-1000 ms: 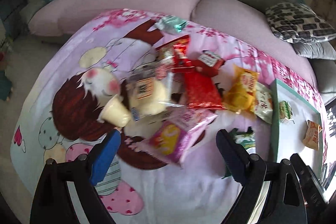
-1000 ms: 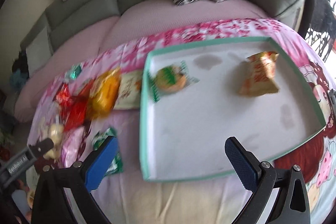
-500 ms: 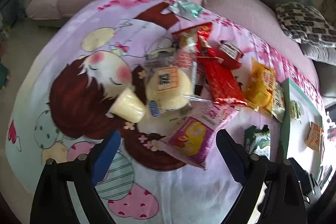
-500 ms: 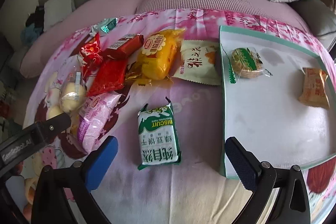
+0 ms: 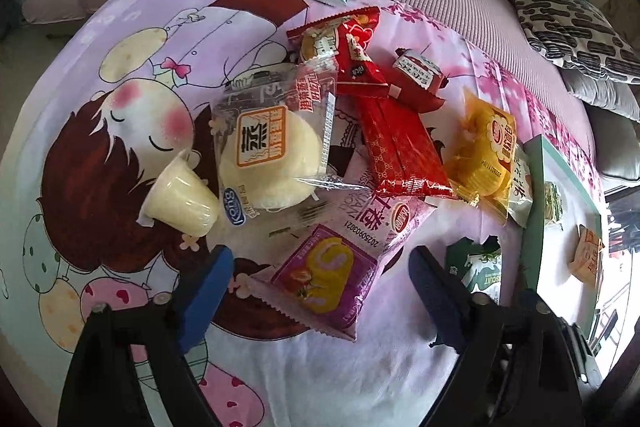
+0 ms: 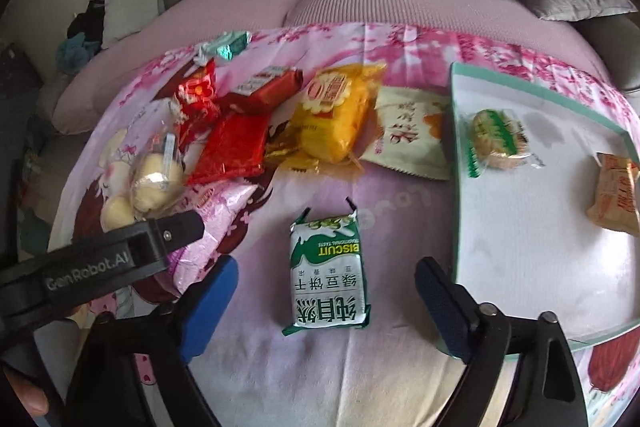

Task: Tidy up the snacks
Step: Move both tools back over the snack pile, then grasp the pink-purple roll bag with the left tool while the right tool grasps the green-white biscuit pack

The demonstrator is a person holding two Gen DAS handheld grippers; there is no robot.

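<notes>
Between the left gripper's (image 5: 320, 287) parted fingers, which have just been narrowing, lies the pink roll-cake packet (image 5: 340, 267), untouched; its right finger hides much of the green biscuit packet (image 5: 480, 267). Only the right wrist view shows that packet (image 6: 329, 269) whole, lying between the right gripper's (image 6: 326, 293) fingers, also apart and just narrowing, pads clear of it. Beyond its right finger, the green-rimmed tray (image 6: 454, 167) holds a round cake (image 6: 496, 139) and an orange packet (image 6: 616, 195), cut off at the frame's edge.

Both wrist views look steeply down, close over cartoon blanket (image 5: 120, 75); shared: green biscuit pack (image 6: 330, 267), snack pile.
</notes>
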